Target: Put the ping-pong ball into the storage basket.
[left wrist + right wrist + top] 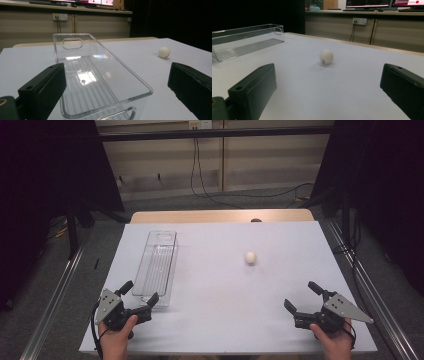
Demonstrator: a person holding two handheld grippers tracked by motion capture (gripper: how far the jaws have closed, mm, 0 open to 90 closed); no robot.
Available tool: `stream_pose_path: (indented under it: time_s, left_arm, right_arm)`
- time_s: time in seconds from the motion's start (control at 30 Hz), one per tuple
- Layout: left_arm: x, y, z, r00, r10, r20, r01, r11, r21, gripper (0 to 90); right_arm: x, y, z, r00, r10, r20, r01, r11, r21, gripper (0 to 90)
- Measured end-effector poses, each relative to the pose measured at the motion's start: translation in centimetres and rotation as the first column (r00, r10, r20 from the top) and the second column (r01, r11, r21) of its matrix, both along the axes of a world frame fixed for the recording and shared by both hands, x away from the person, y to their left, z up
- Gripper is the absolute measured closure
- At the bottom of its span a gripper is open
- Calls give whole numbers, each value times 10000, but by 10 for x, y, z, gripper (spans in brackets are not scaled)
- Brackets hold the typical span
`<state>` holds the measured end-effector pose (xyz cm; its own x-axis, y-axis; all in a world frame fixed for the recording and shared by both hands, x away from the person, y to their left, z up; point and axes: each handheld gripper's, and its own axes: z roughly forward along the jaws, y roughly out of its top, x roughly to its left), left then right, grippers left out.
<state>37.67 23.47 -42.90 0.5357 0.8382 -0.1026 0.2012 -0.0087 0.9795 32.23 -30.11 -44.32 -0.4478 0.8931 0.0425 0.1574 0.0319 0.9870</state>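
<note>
Item: white ball point(250, 257) at table centre, 1 o'clock of the clear bin point(156, 268); both grippers gaping, empty

Left gripper point(142, 291) jaws wide by the bin's near end, right gripper point(303, 295) jaws wide, ball at its 11 o'clock. Risk: a nudged ball rolls off the white table point(220, 330); a jaw may shove the light bin. Ball's printed mark unreadable; bin's near wall cut off in left gripper view

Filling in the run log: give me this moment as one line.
left tongs: open, at near end of clear bin | right tongs: open, empty | white ball: loose on table, outside bin
</note>
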Motion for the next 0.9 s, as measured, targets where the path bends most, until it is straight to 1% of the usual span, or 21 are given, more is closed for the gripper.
stream_pose_path:
  time_s: [0.03, 0.17, 0.2, 0.27, 0.3, 0.4, 0.43, 0.53, 0.57, 0.67, 0.8, 0.83, 0.87, 0.9]
  left_arm:
    - [0, -1, 1, 10000, 3, 27, -3, 10000, 92, 19]
    - [0, -2, 2, 10000, 65, -18, -64, 9999, 144, 19]
    - [0, -3, 2, 10000, -30, -34, 30, 9999, 102, 19]
    - [1, -3, 3, 10000, 7, 31, -8, 9998, 216, 19]
    - [0, -3, 4, 10000, -71, 6, 71, 9998, 168, 19]
    - [0, -4, 4, 10000, -41, 17, 40, 9997, 232, 19]
    - [0, -5, 5, 10000, -25, -25, 25, 9999, 163, 19]
    - [0, -5, 6, 9999, -104, -21, 105, 9998, 153, 19]
    - [0, -6, 7, 9999, -96, -67, 98, 9996, 255, 18]
    - [0, -7, 8, 9998, -190, -61, 192, 9995, 258, 18]
    - [0, -9, 9, 10000, -79, -54, 80, 9998, 190, 18]
    - [1, -10, 9, 9998, -189, -32, 189, 9996, 195, 18]
    - [1, -10, 9, 9998, -189, -32, 189, 9996, 195, 18]
    - [1, -10, 10, 9996, -276, -28, 277, 9992, 284, 18]
  right_arm:
    - [0, 0, 0, 10000, 4, 10, -4, 10000, -7, 0]
    - [-1, -1, 0, 10000, 84, -29, -84, 10000, -23, 1]
    - [-1, -1, 0, 10000, 80, -30, -80, 10000, -28, 1]
    - [0, 0, 0, 10000, 58, -8, -58, 10000, -18, 1]
    - [0, 0, 0, 10000, 52, -40, -52, 10000, -5, 1]
    - [0, 0, 0, 10000, 57, -45, -57, 10000, -11, 1]
    - [0, 0, 0, 10000, 70, -46, -70, 10000, -23, 1]
    - [0, -1, 0, 9999, 95, -38, -95, 9999, -80, 1]
    - [0, -1, -1, 10000, 69, -42, -69, 10000, -47, 1]
    - [-1, -1, 0, 10000, 47, -61, -47, 10000, -55, 1]
    - [-1, -1, 0, 9999, 114, -60, -115, 9999, -46, 1]
    - [-1, -1, -1, 9999, 133, -85, -133, 9999, -58, 1]
    - [-1, -1, -1, 9999, 133, -85, -133, 9999, -58, 1]
    - [-1, 0, -1, 9998, 150, -93, -151, 9999, -49, 1]
